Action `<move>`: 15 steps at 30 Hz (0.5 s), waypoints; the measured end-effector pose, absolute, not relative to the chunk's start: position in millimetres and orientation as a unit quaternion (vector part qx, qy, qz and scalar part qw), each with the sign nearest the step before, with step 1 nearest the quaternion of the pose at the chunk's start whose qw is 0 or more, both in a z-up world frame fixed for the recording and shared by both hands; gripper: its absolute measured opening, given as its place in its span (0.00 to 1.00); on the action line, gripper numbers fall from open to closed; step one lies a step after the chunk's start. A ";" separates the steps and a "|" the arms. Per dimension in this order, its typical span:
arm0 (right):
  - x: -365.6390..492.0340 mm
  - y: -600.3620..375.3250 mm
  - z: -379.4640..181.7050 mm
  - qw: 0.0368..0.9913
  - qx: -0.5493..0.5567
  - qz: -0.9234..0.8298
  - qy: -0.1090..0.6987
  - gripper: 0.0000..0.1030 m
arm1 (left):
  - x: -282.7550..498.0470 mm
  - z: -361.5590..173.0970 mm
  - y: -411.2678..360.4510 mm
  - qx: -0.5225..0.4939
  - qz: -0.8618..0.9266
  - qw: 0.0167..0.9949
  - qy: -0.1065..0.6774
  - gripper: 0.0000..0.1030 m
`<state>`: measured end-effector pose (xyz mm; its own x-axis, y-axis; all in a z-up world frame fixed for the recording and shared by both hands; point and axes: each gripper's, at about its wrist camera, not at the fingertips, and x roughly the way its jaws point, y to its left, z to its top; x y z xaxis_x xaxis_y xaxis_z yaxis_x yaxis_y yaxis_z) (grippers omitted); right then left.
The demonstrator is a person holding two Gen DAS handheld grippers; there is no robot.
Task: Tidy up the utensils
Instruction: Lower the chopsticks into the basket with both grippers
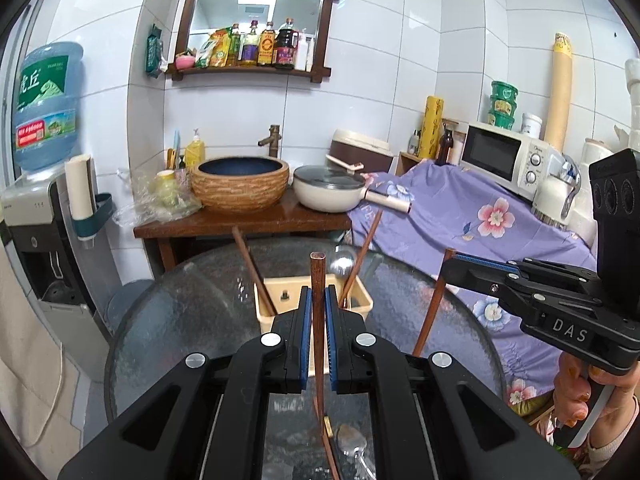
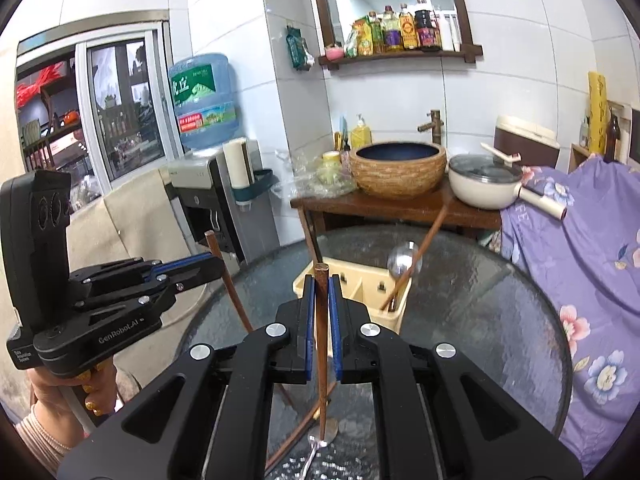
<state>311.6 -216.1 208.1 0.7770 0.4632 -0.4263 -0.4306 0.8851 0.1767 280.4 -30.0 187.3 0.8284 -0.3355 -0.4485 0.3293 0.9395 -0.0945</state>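
My left gripper [image 1: 318, 300] is shut on a brown wooden chopstick [image 1: 319, 320], held upright over the round glass table [image 1: 192, 312]. My right gripper [image 2: 321, 292] is shut on a second wooden chopstick [image 2: 322, 344], also upright; it shows in the left wrist view [image 1: 450, 270] with its chopstick [image 1: 430, 312]. Beyond both stands a beige divided utensil holder [image 1: 276, 286] [image 2: 360, 284] with two chopsticks [image 1: 254, 268] and a steel ladle [image 2: 404, 260] in it. A metal spoon [image 1: 352, 442] [image 2: 320, 436] lies on the glass below the grippers.
A wooden stand [image 1: 240, 220] behind the table carries a basin bowl [image 1: 240, 184] and a white lidded pan [image 1: 328, 190]. A purple floral cloth [image 1: 460, 216] covers the counter at right, with a microwave [image 1: 504, 156]. A water dispenser [image 1: 44, 216] stands at left.
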 end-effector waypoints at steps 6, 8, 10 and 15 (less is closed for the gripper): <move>334.4 -216.3 261.5 0.951 0.038 0.226 0.210 0.07 | 301.6 238.6 -27.8 -0.027 -0.167 0.962 0.214 0.06; 343.0 -214.0 278.0 0.956 0.034 0.215 0.197 0.07 | 308.2 253.7 -28.0 -0.031 -0.150 0.968 0.200 0.06; 350.4 -212.2 288.9 0.960 0.035 0.206 0.187 0.07 | 318.0 267.9 -28.3 -0.037 -0.134 0.972 0.188 0.06; 375.0 -202.7 304.5 0.971 0.025 0.173 0.163 0.08 | 346.7 279.8 -34.4 -0.046 -0.099 0.978 0.177 0.06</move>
<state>375.0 -202.7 304.5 0.8867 0.3443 -0.3088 -0.3282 0.9388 0.1042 346.7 -34.4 279.8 0.9178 -0.2101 -0.3369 0.1779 0.9762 -0.1242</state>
